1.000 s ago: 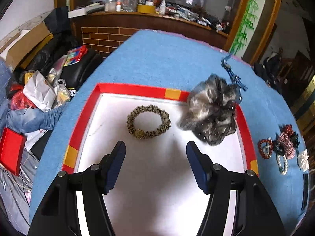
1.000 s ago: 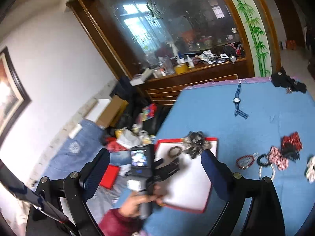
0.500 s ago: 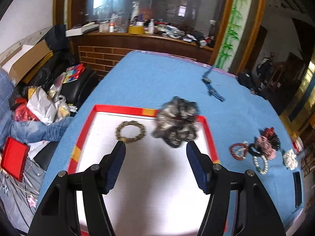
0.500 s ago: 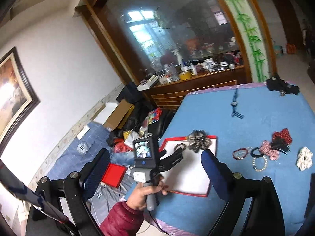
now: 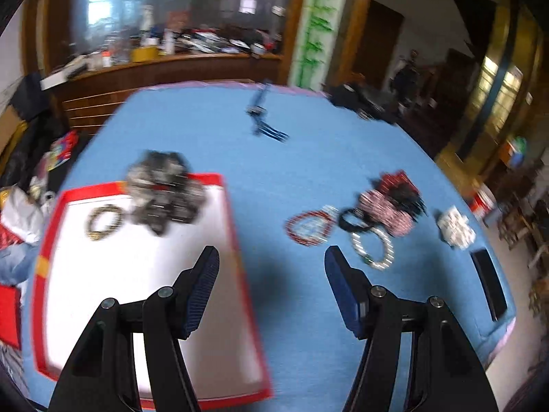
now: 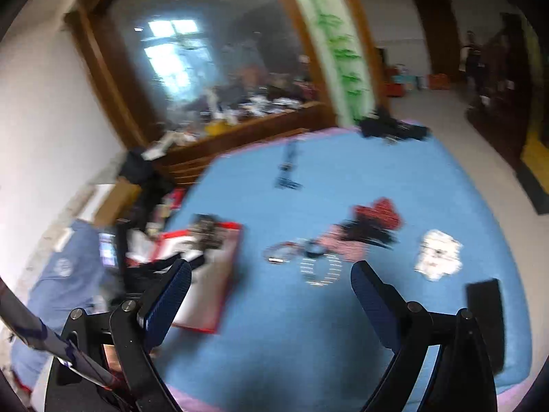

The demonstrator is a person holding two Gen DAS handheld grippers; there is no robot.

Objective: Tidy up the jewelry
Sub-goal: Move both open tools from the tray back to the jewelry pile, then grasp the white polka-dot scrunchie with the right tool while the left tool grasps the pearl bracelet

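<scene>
The blue table (image 5: 308, 158) carries everything: a red-rimmed white tray (image 5: 236, 226) on its left part, and a loose cluster of jewelry on bare cloth to the right. In the tray lie a grey-black scrunchie (image 5: 161, 189) and a small leopard-print ring (image 5: 103, 221). The cluster lies ahead and to the right of the left gripper (image 5: 271, 274), whose fingers are spread with nothing between them; the right gripper (image 6: 271, 285), equally spread and empty, likely faces it more squarely. Nearest is a pearl bracelet (image 5: 372, 249), a flat loop without long axis, just beside a red bead bracelet (image 5: 307, 228) and black band (image 5: 353, 219). Motion blur hides finer detail.
</scene>
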